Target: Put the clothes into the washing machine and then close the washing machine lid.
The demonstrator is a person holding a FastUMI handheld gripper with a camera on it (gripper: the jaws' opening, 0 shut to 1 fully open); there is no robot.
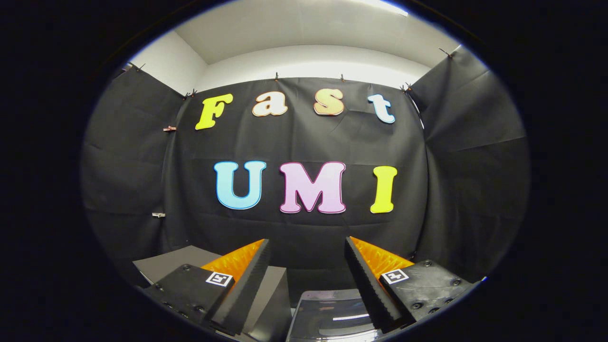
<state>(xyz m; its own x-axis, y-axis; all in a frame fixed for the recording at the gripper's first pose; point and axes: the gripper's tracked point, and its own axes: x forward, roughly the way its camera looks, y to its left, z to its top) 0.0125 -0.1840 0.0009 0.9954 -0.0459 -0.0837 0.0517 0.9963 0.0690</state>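
Gripper (308, 247) is level, pointing at the far wall, jaws spread wide, nothing between them. Left finger (247, 280) and right finger (368, 285) both show black ribbed pads on the inner faces, orange bodies outside. Each sits on a black mount block with a square marker tag on top. Fingertips are in free air, not touching anything.
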